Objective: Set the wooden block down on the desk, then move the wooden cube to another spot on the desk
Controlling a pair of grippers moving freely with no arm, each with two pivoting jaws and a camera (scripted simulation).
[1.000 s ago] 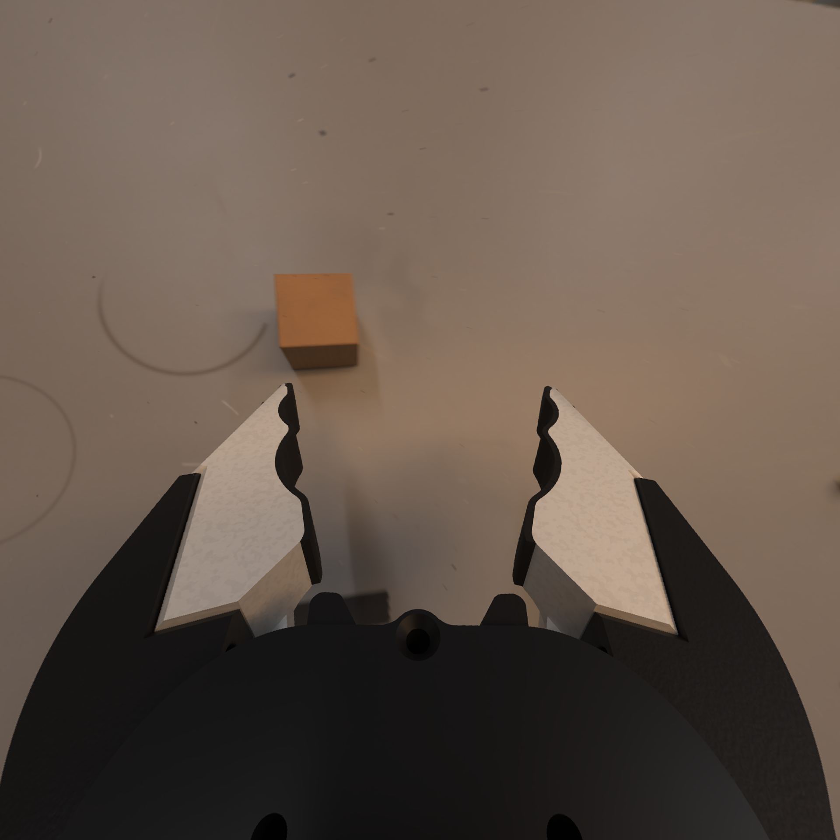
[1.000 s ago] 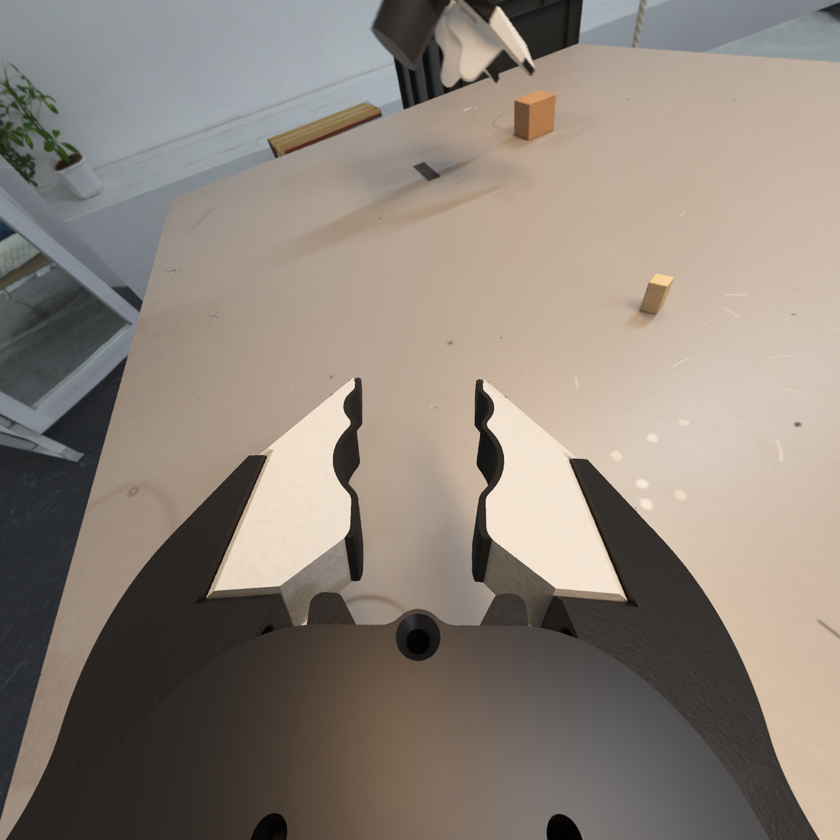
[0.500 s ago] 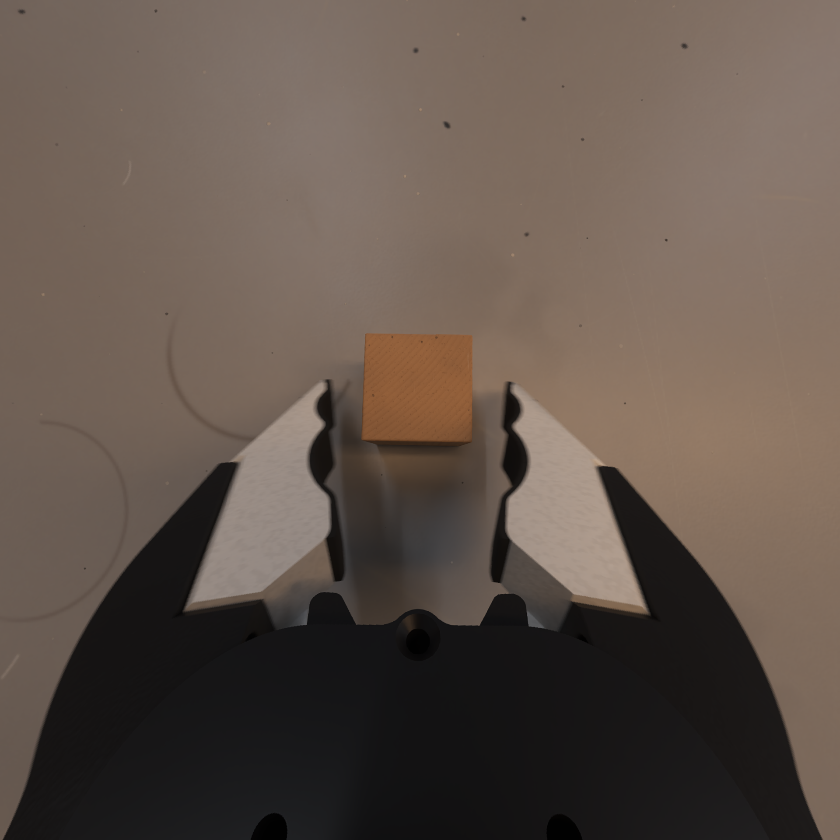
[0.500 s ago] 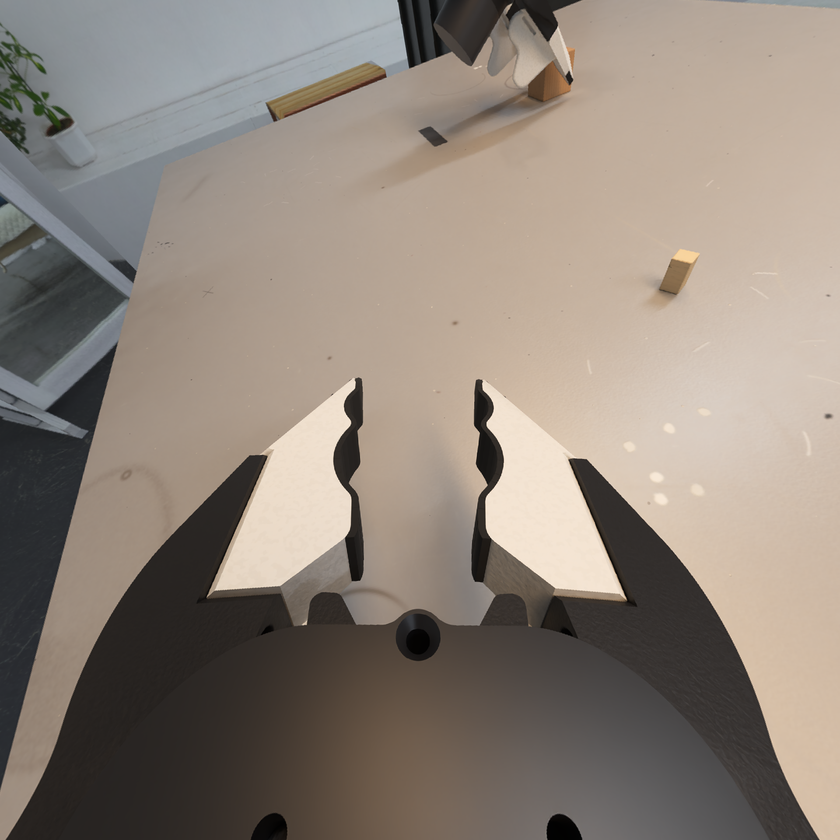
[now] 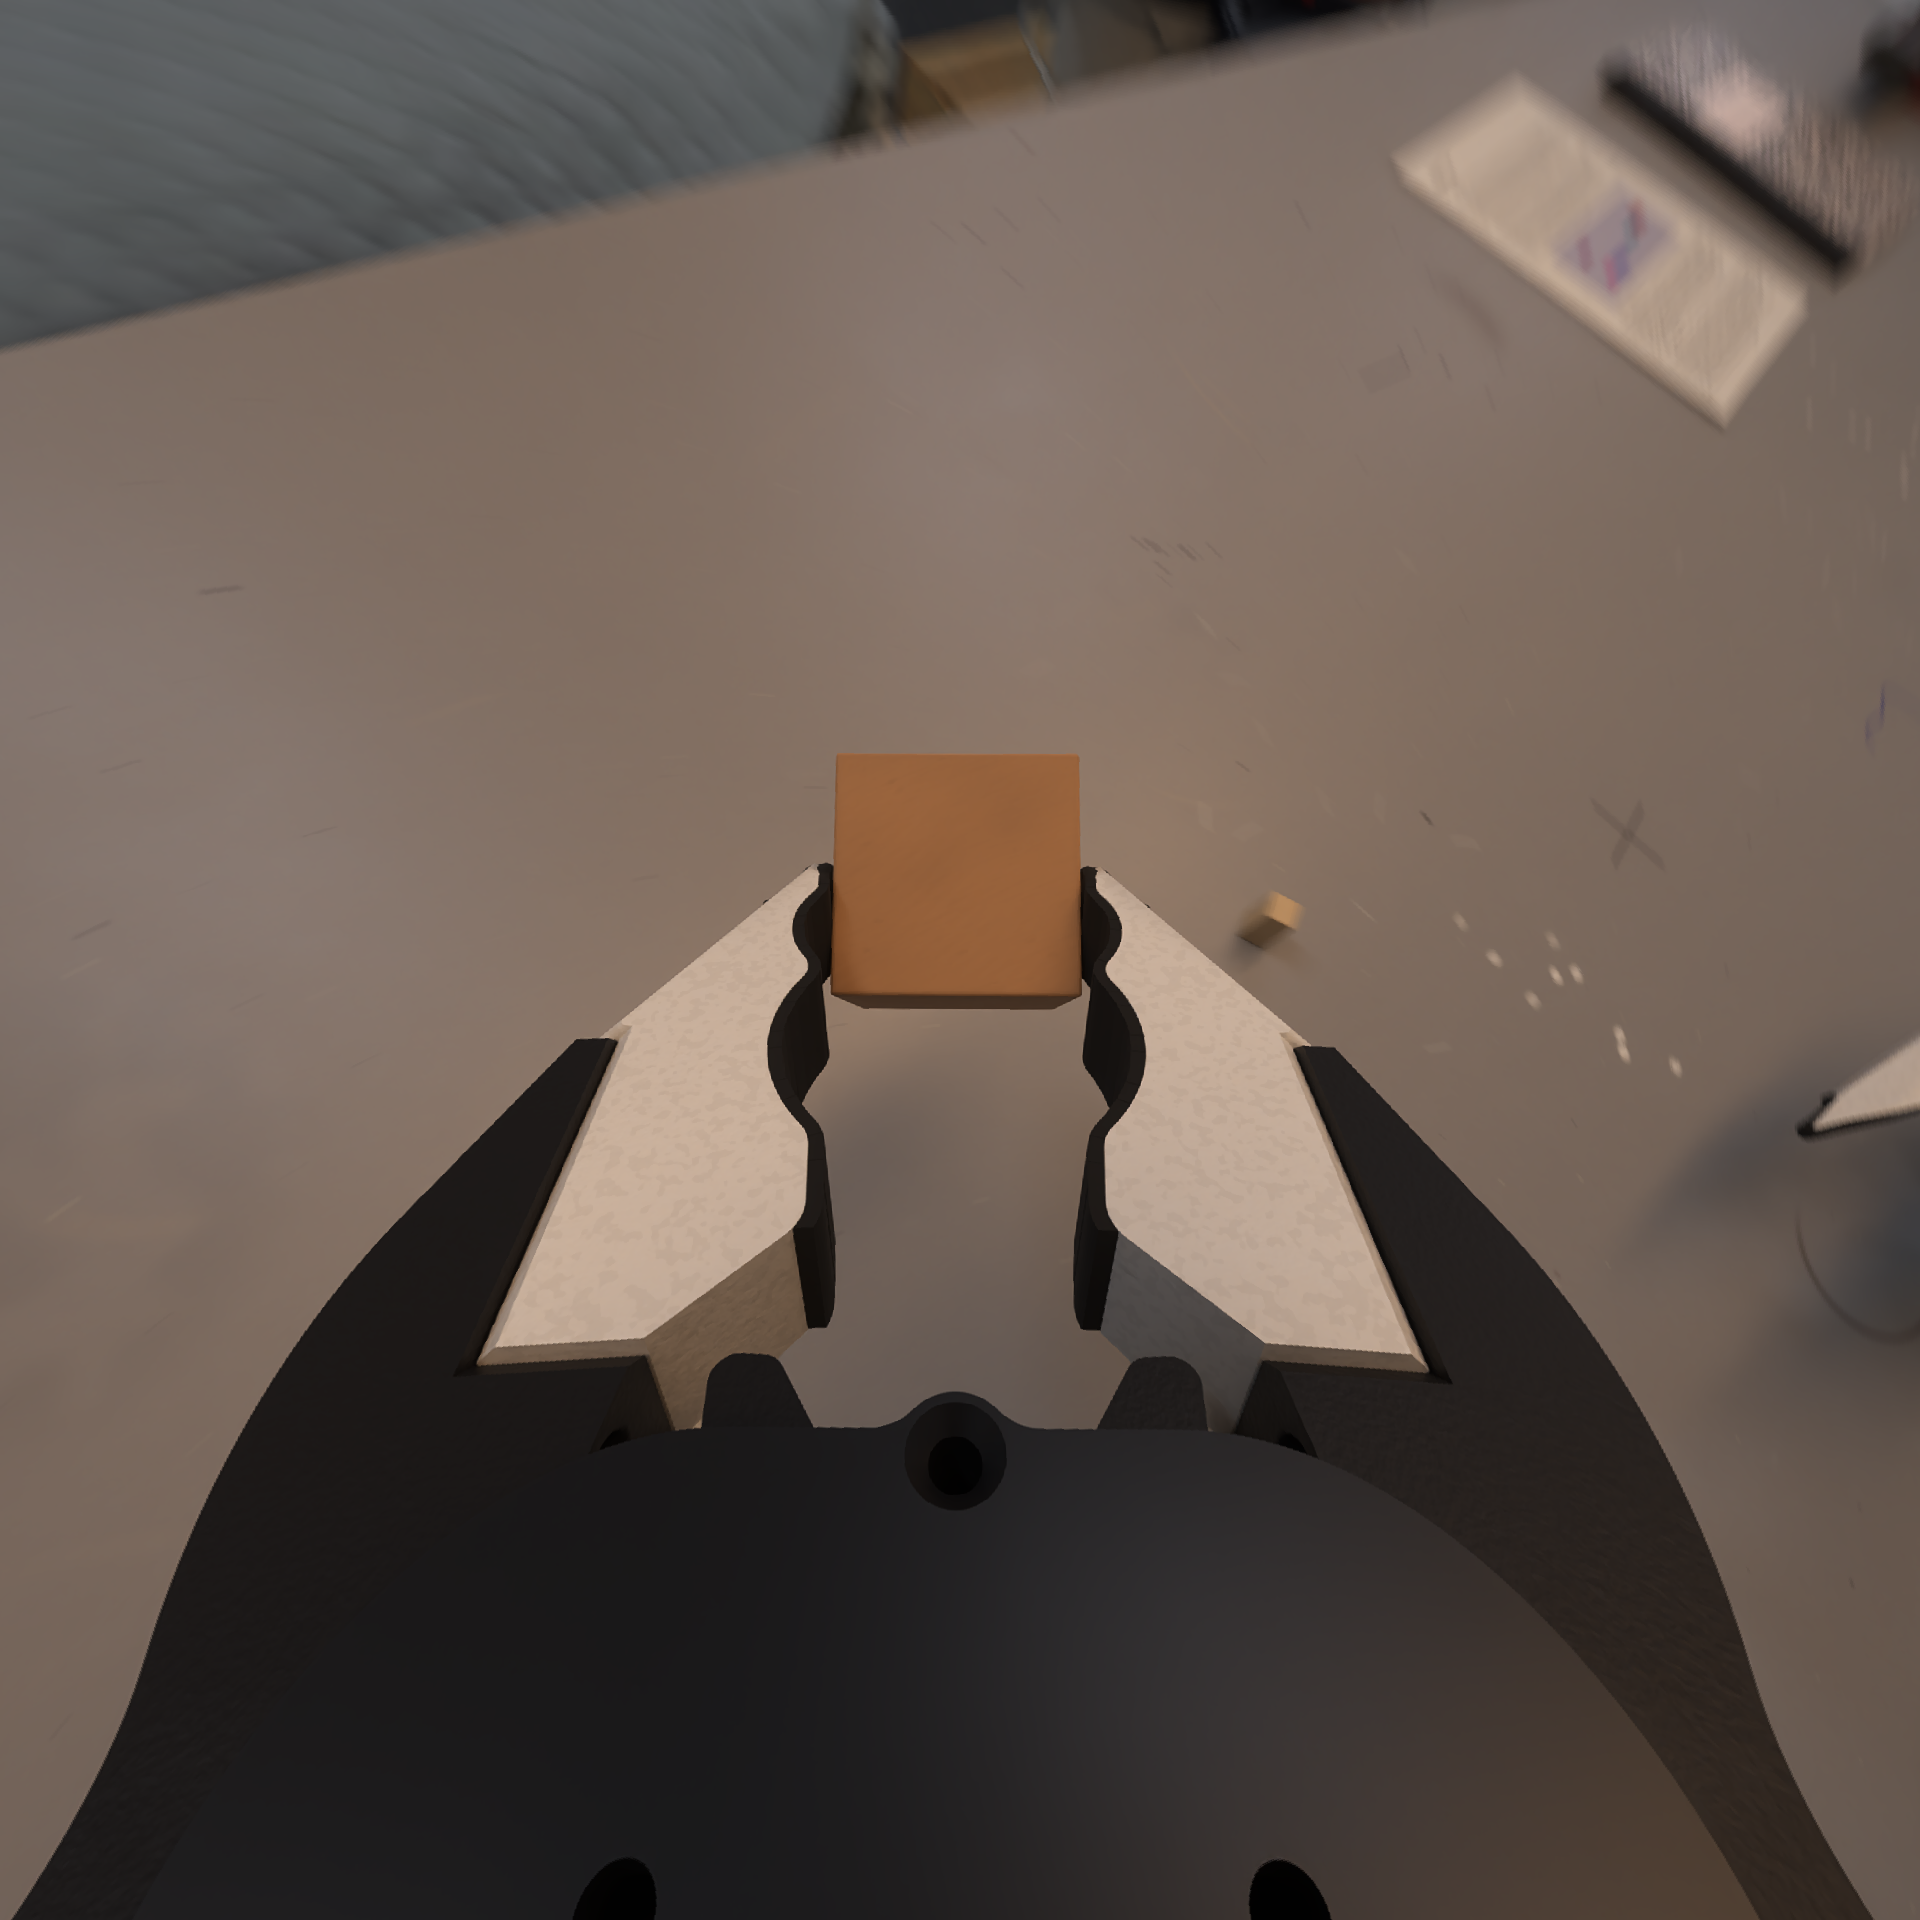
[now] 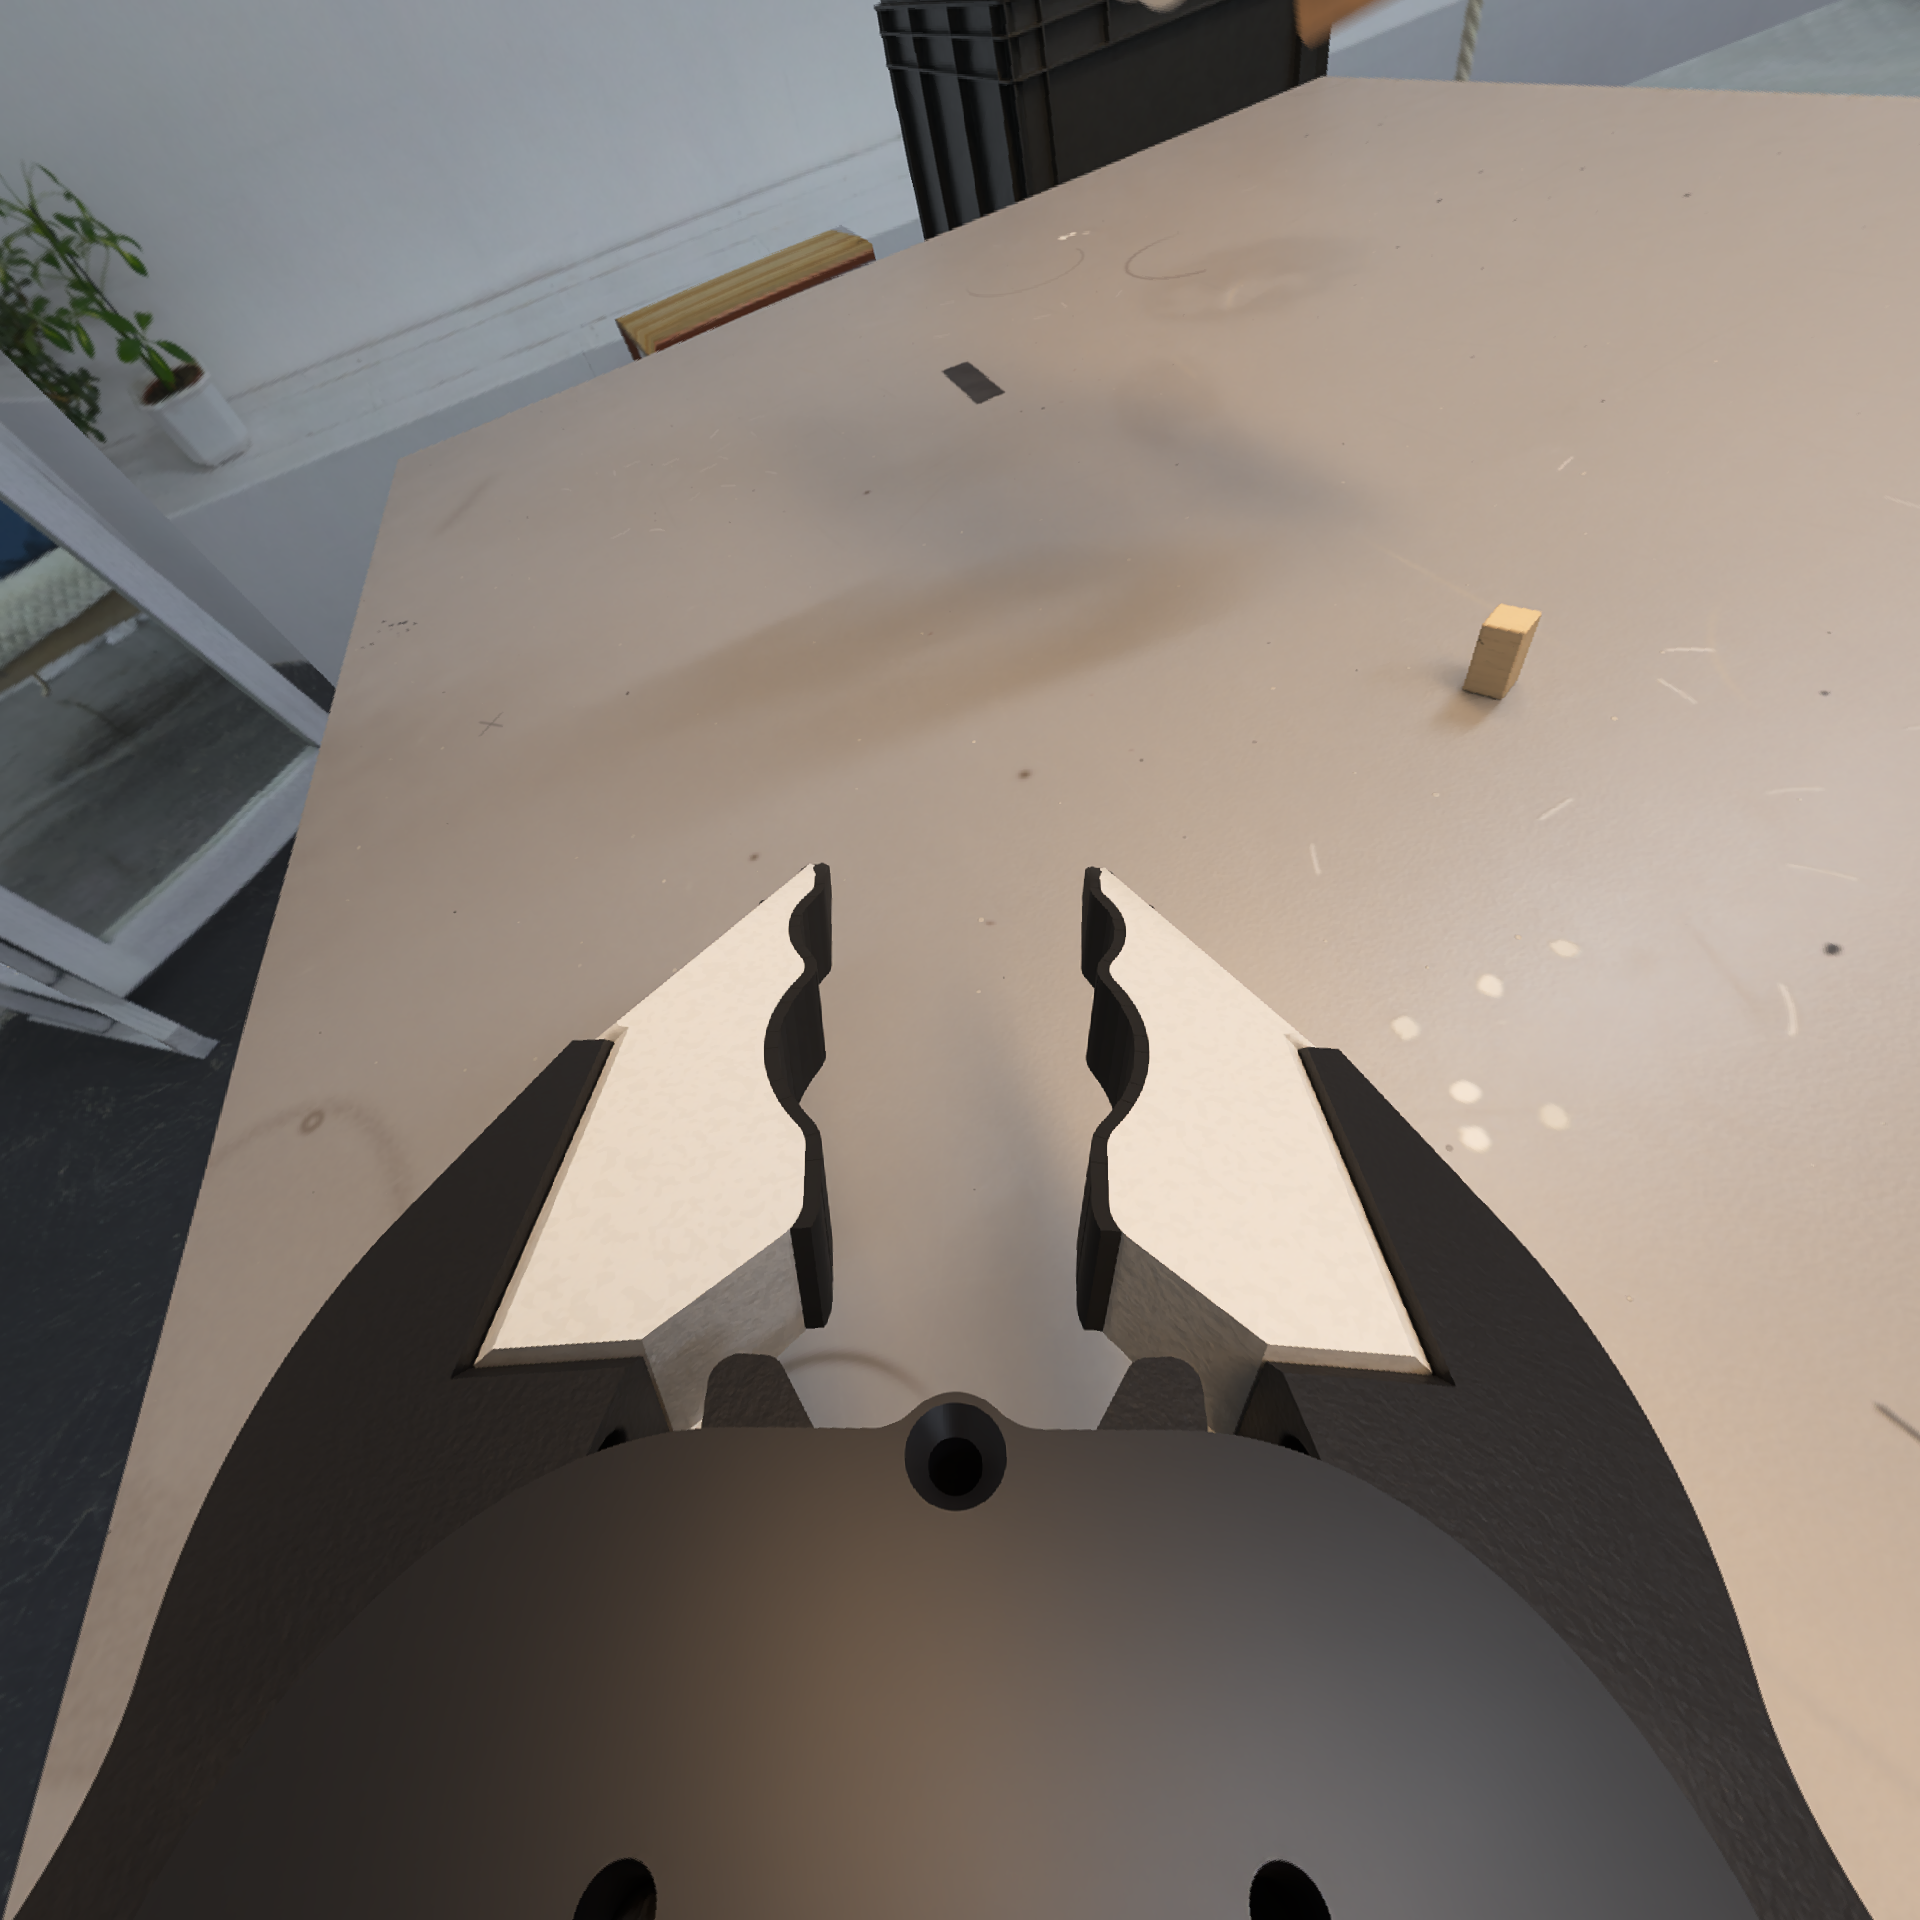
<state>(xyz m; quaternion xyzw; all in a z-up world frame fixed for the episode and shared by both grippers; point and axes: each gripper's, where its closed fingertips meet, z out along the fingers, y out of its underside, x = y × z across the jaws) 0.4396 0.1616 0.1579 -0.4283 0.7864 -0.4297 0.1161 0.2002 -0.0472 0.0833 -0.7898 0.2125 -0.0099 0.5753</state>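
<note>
left tool [image 5: 956, 883] clamps the wooden cube [image 5: 954, 878] at its tips, lifted off the tabletop [image 5: 520, 623]; right tool [image 6: 956, 883] partly open, empty, wooden block [image 6: 1501, 650] standing ahead-right of it

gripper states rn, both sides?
Left gripper: shut on the orange-brown wooden cube, lifted off the beige desk.
Right gripper: open, holding nothing.
</note>
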